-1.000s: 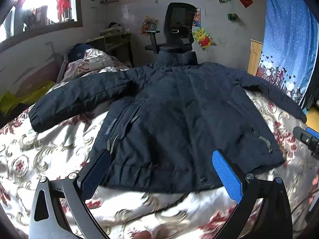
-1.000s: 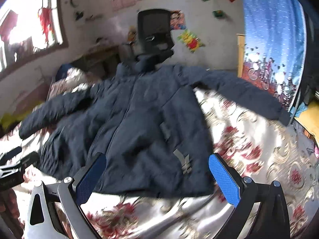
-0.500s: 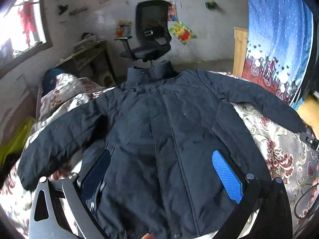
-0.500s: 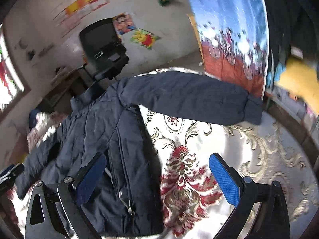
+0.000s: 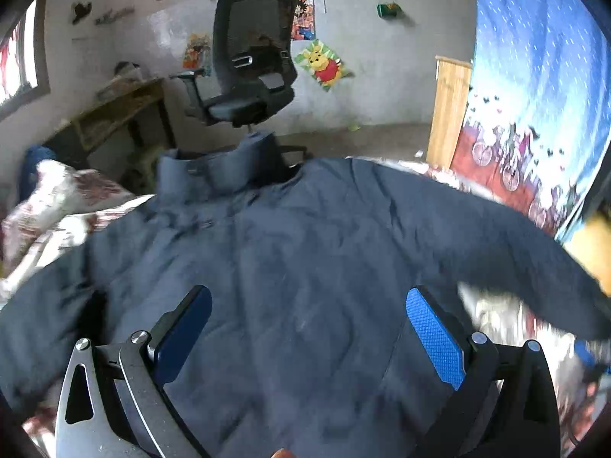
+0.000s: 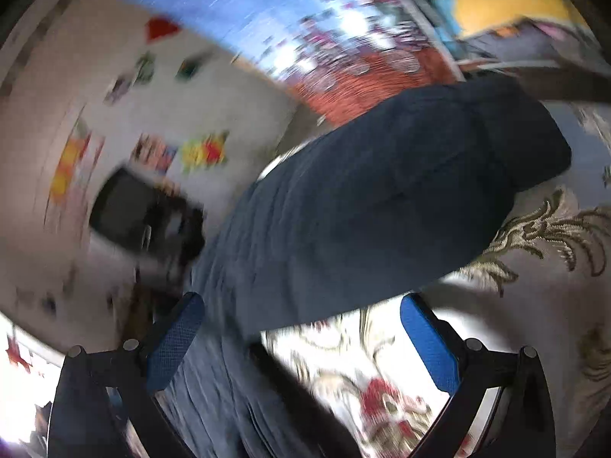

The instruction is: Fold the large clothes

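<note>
A large dark navy jacket (image 5: 305, 259) lies spread front-up on a bed, collar at the far side, both sleeves stretched out. My left gripper (image 5: 309, 336) is open and empty, hovering over the jacket's chest. My right gripper (image 6: 301, 339) is open and empty, tilted, just in front of the jacket's right sleeve (image 6: 382, 198), whose cuff (image 6: 534, 145) lies at the upper right of that blurred view.
The bed has a white, gold and red floral cover (image 6: 534, 286). A black office chair (image 5: 248, 68) stands beyond the collar. A wooden desk (image 5: 114, 110) is at the left. A blue curtain (image 5: 534, 95) hangs on the right.
My left gripper has moved forward from the hem to over the jacket's chest. My right gripper has swung right and tilted, closing in on the right sleeve.
</note>
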`<state>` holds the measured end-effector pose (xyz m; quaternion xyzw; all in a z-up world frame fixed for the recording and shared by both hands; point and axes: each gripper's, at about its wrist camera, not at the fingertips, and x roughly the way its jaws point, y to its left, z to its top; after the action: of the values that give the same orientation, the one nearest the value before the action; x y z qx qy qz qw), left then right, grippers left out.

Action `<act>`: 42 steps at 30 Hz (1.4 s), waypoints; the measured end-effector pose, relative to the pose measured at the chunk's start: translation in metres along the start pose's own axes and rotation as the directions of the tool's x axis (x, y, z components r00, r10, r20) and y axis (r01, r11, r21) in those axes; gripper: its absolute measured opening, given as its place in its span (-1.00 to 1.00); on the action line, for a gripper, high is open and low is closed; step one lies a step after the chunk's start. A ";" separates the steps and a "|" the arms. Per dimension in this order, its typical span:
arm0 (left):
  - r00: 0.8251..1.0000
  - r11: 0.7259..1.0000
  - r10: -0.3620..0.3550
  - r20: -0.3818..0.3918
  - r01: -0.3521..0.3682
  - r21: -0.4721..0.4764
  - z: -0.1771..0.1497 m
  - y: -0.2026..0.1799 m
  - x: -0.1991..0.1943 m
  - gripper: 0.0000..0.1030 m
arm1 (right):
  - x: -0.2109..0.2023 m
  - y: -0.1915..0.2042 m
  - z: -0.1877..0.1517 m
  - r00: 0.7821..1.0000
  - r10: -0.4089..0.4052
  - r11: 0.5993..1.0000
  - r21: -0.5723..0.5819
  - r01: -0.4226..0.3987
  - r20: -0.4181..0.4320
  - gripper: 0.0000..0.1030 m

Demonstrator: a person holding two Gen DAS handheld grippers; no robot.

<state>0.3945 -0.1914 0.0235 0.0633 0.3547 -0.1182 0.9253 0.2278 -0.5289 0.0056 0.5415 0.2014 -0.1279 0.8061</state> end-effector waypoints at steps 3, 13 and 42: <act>0.999 0.999 -0.036 -0.020 0.036 -0.029 0.015 -0.009 0.049 0.95 | 0.002 -0.007 0.010 0.998 -0.033 0.995 0.091 0.027 0.062 0.40; 0.979 0.995 -0.101 -0.177 0.104 0.007 0.010 -0.042 0.147 0.95 | -0.008 0.015 0.037 0.971 -0.145 0.987 -0.045 0.156 0.191 -0.79; 0.982 0.897 -0.185 -0.038 0.153 -0.415 -0.052 0.269 -0.049 0.94 | 0.113 0.269 -0.294 0.923 -0.037 0.275 -0.892 -0.360 -0.384 -0.83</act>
<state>0.3967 0.0871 0.0268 -0.1588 0.4110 -0.1185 0.8898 0.3868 -0.1532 0.0764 -0.0130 0.3117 0.1935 0.9302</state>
